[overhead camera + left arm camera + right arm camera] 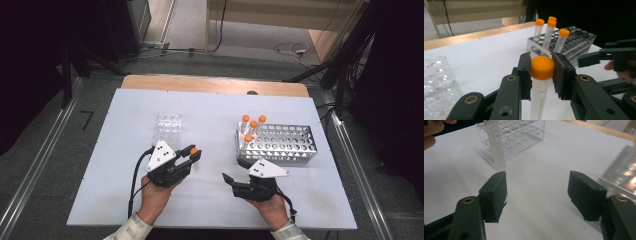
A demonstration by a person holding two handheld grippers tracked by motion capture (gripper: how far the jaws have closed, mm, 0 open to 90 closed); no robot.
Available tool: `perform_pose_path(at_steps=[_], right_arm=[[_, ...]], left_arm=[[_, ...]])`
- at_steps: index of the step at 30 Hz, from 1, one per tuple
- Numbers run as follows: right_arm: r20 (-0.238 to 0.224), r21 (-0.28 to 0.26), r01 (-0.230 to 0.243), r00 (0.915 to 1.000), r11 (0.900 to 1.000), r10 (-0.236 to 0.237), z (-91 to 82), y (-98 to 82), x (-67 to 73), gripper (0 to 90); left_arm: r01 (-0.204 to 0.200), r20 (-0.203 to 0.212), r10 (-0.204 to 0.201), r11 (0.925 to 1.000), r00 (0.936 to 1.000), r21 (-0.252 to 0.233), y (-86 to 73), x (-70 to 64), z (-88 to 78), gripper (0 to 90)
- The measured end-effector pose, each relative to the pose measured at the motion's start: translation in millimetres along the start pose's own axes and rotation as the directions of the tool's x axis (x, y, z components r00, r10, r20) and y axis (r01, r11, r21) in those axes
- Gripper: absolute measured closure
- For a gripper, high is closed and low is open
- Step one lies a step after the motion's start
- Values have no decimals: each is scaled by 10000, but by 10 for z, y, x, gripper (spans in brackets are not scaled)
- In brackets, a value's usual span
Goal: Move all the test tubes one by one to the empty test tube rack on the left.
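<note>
Transfer of tubes between two racks looks to be the work in hand, and this is the carrying step. Nearest the person, the left tongs [541,75] are clamped on the orange cap of a tube [539,96], whose clear body hangs below the pads, just above the table [210,210]. The right tongs [537,192] stand wide with nothing between them, apart from the tube.

As I judge it, the next move calls for taking the tube to one rack, lining its tip over a free hole, lowering it upright and only then letting go; which rack it is meant for I cannot tell. The right tongs could steady the body.

Counted from near to far: two tongs; one tube in hand; one clear plastic rack [168,127] beyond the left hand, with no tubes that I can see in it; one metal rack [285,145] beyond the right hand; four orange-capped tubes [253,131] standing at the metal rack's left end.
</note>
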State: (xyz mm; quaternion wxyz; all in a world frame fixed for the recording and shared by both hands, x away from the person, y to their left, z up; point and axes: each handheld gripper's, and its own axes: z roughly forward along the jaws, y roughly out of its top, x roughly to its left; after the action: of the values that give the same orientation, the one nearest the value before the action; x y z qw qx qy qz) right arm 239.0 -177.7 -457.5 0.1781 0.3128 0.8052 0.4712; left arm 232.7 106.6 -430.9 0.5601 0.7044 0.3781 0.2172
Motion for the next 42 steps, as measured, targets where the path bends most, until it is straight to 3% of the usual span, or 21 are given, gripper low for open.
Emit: perform_pose_path(at_steps=[9,21,30,42], right_arm=[[433,17,-367,9984,9993,366,-224,-180,-150,311],[629,-75,-561,9964,9984,565,-267,-204,-212,317],[685,-71,-572,9960,9983,575,-270,-214,-215,320],[692,-85,-598,9958,9982,603,-271,-216,-217,322]], left_arm=[[-42,-495,29,9996,9988,-274,176,130,-26,700],[164,-1151,-216,9988,9931,-460,320,382,-48,700],[256,-1739,-372,9973,9841,-690,401,558,-121,700],[-176,-2370,71,9990,9715,-420,352,614,-104,699]])
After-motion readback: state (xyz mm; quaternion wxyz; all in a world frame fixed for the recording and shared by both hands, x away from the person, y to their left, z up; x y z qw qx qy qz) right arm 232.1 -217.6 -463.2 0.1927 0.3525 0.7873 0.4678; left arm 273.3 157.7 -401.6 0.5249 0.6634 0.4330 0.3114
